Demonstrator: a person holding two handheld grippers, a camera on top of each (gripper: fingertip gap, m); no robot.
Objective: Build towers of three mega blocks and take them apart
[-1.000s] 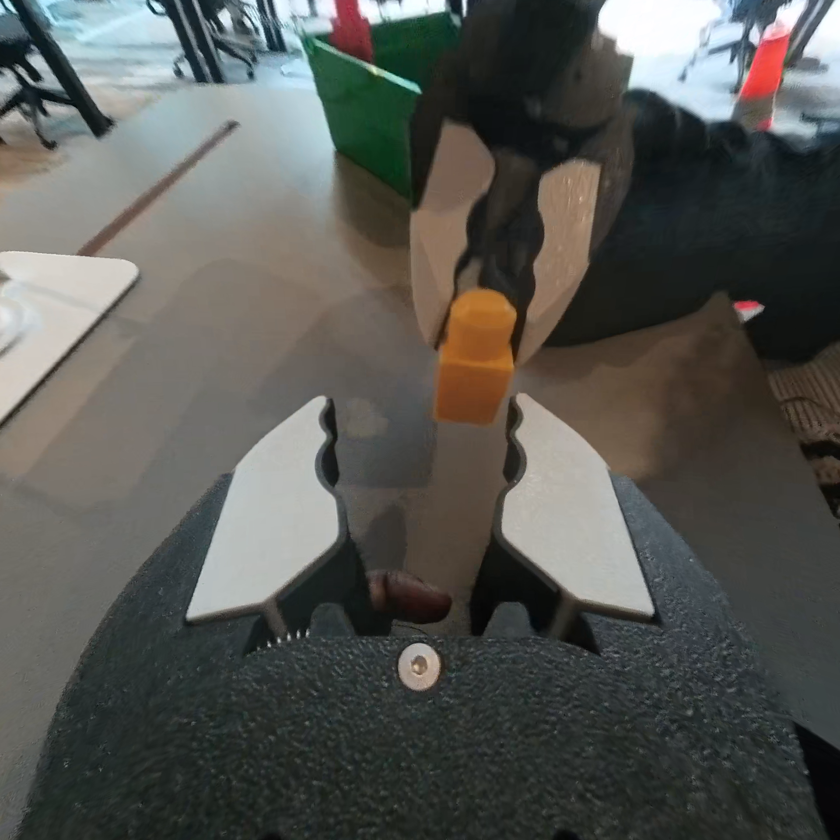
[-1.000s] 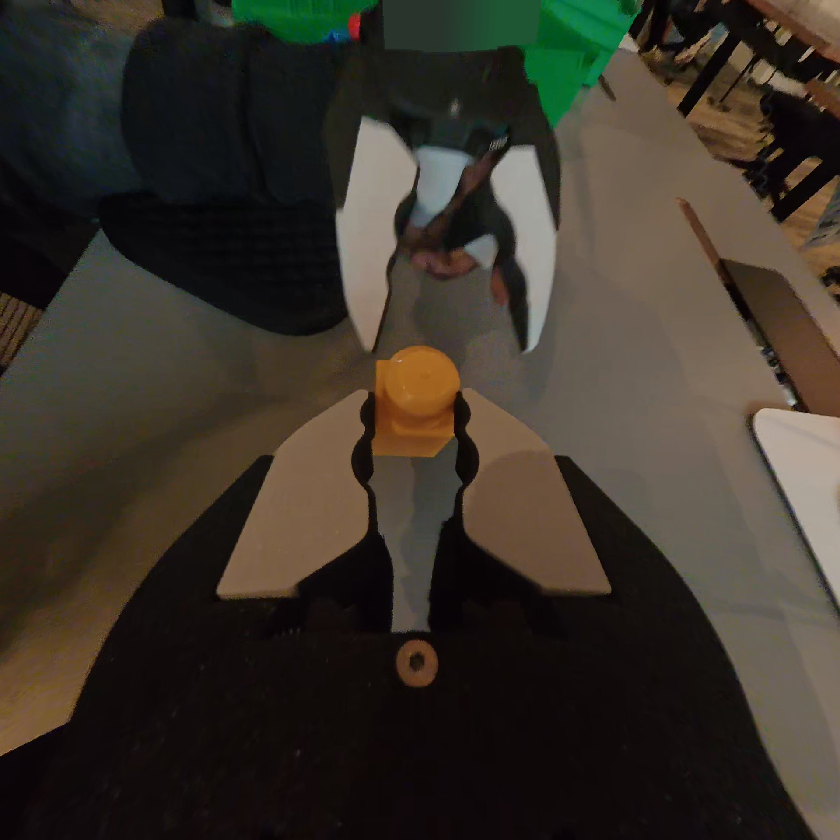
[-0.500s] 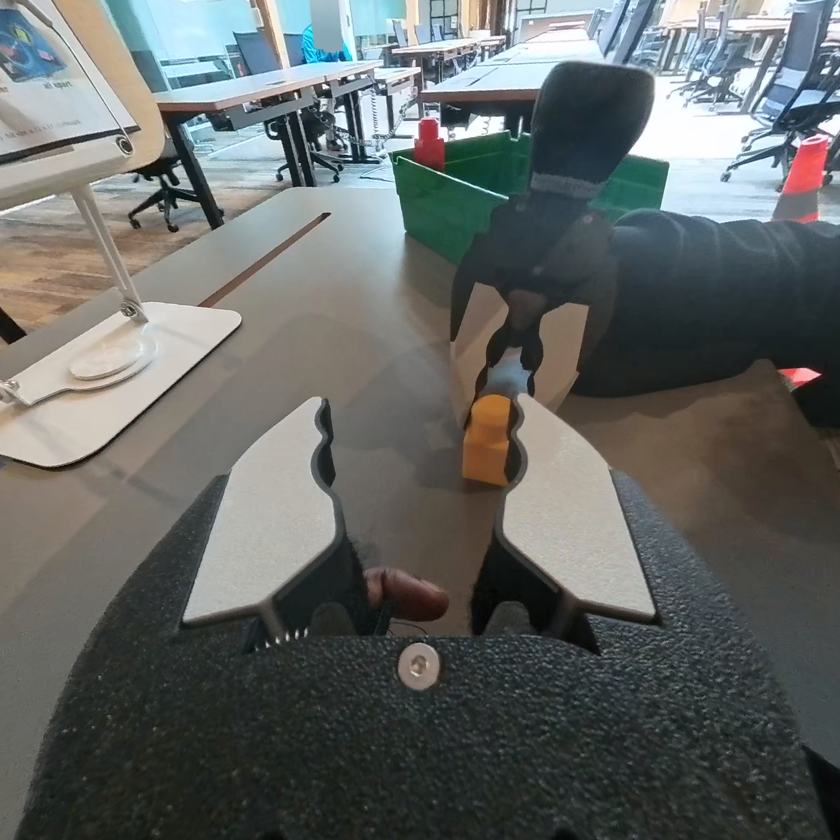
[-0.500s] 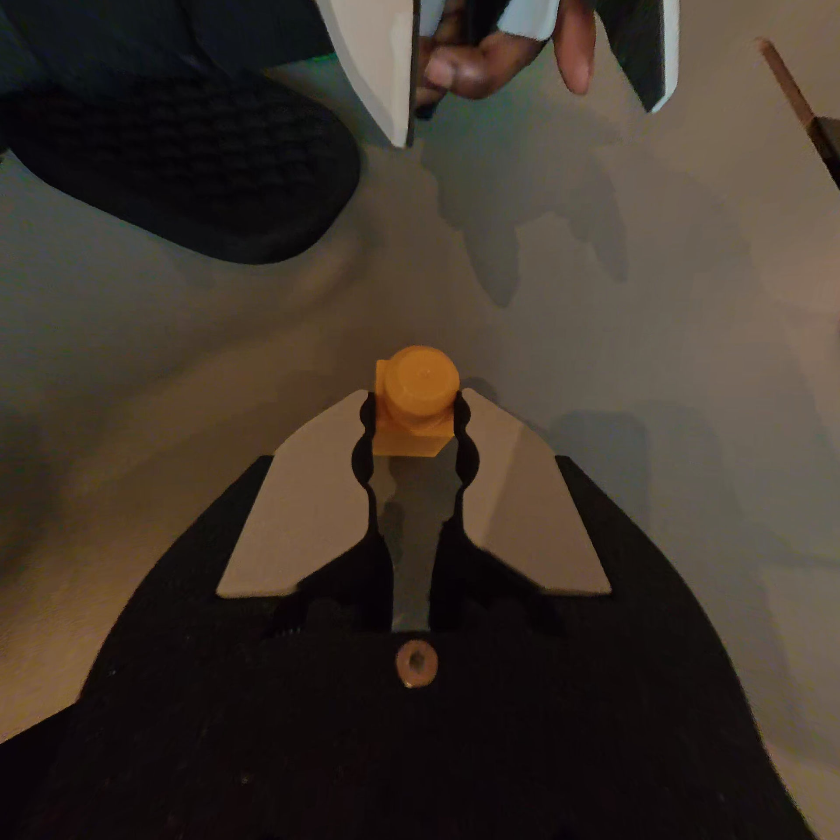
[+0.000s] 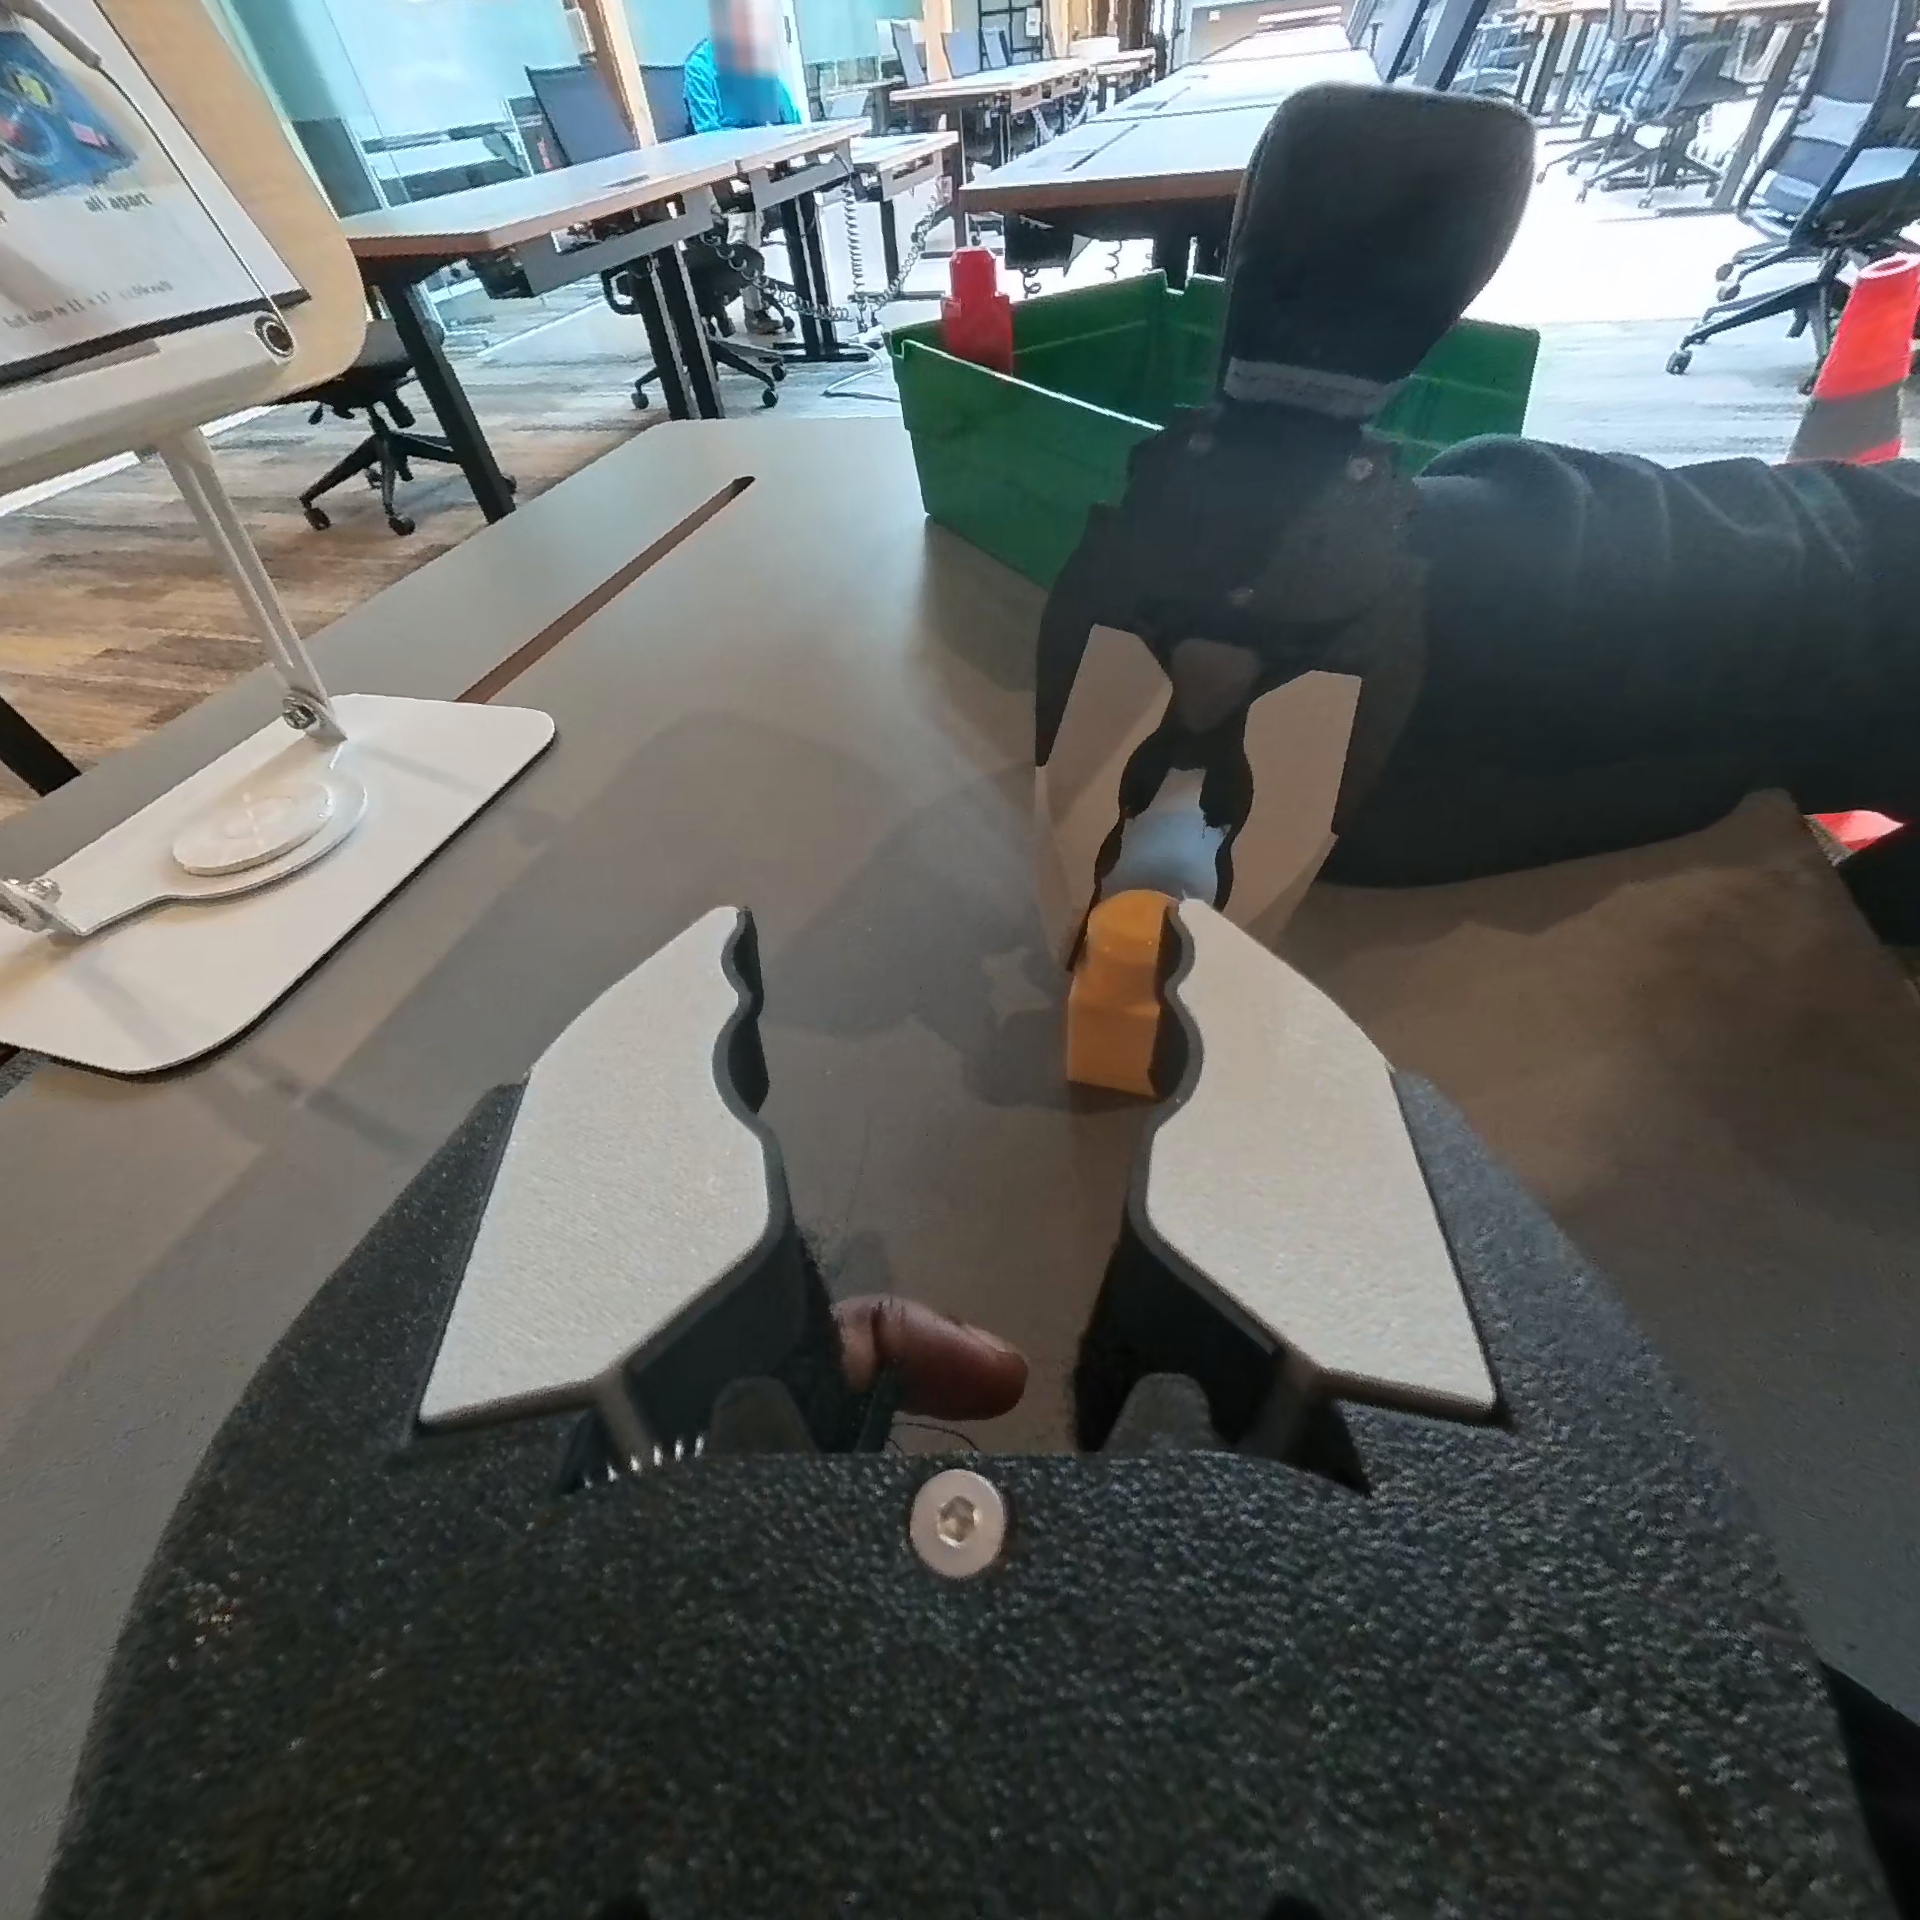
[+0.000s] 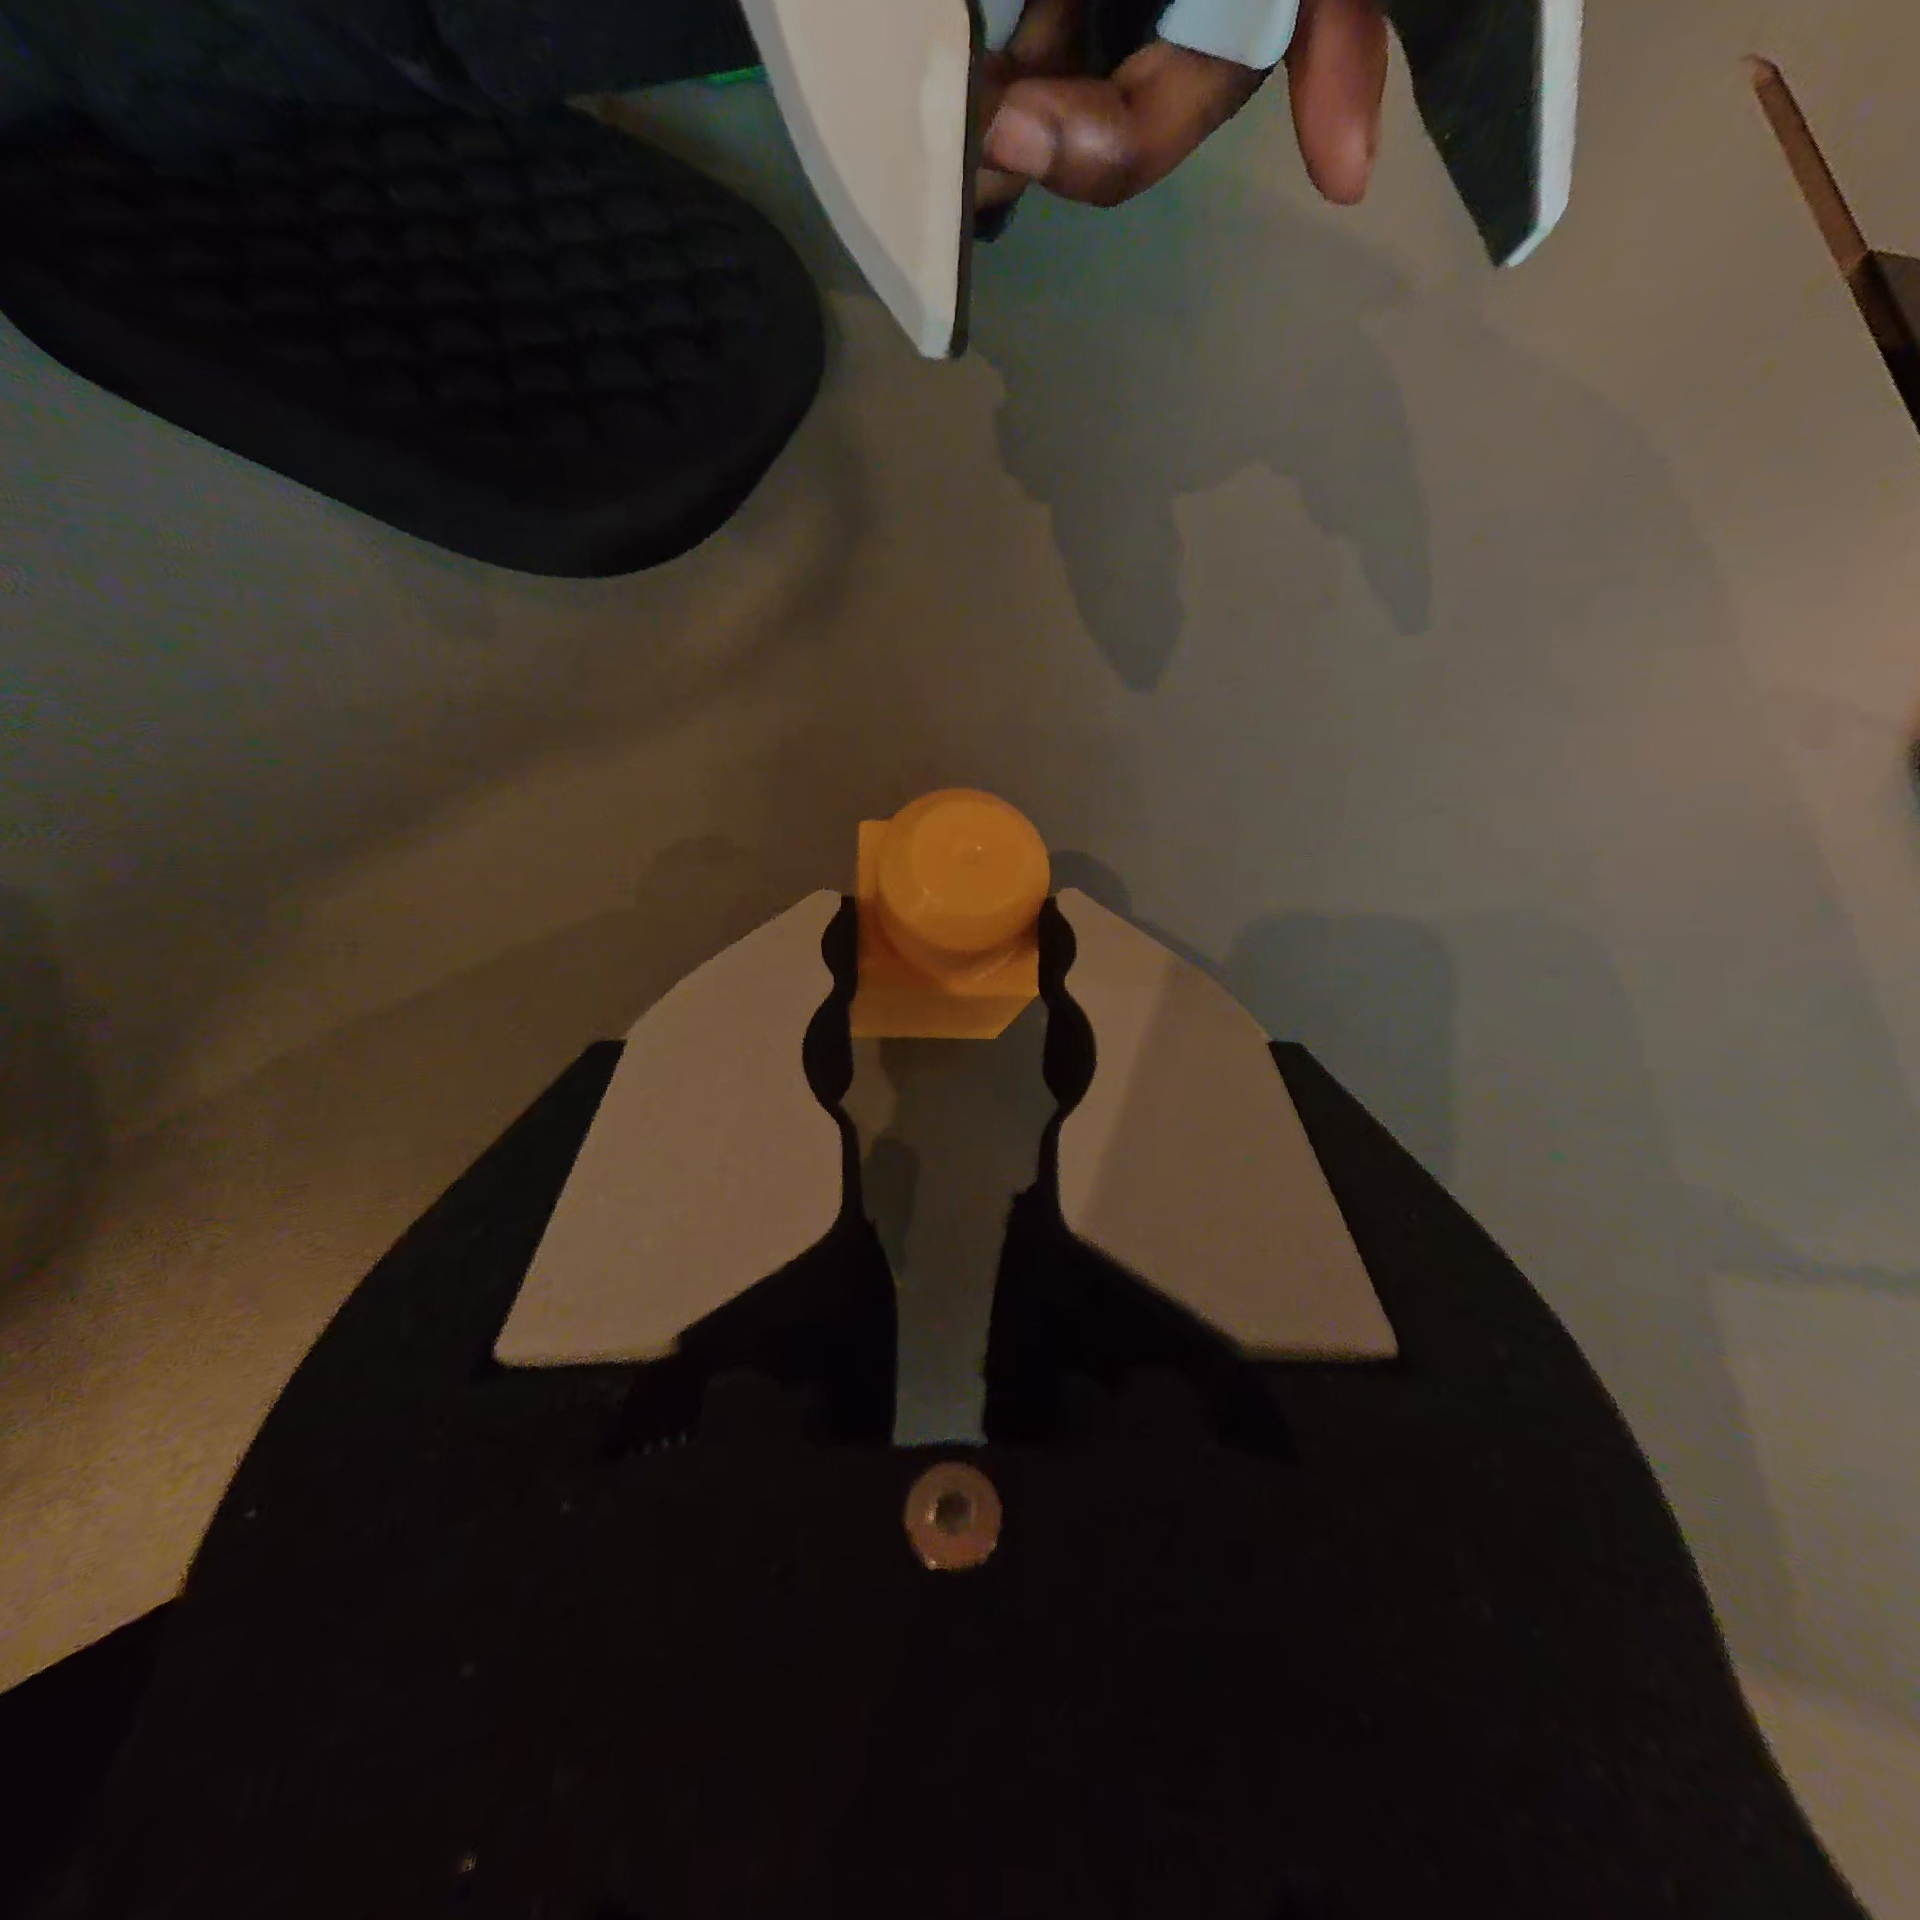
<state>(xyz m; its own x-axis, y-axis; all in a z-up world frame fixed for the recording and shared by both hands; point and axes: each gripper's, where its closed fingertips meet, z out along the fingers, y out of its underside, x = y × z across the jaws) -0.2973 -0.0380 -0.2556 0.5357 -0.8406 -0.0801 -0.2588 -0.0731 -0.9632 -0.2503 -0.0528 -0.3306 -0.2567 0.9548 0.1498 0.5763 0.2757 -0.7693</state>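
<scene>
- Grey matte desk [image 5: 852,665] fills both views; only the left wrist view shows the office beyond, a green plastic bin [image 5: 997,457] at upper centre with a red block [image 5: 975,312] at its rim, and a white stand [image 5: 312,769] at left.
- Left tool [image 5: 961,971], lower centre, gapes wide and empty, unchanged from half a second ago.
- Right tool [image 6: 951,935] is still clamped on the orange block [image 6: 951,914], a smooth cube with a round stud, now resting on the desk at frame centre.
</scene>
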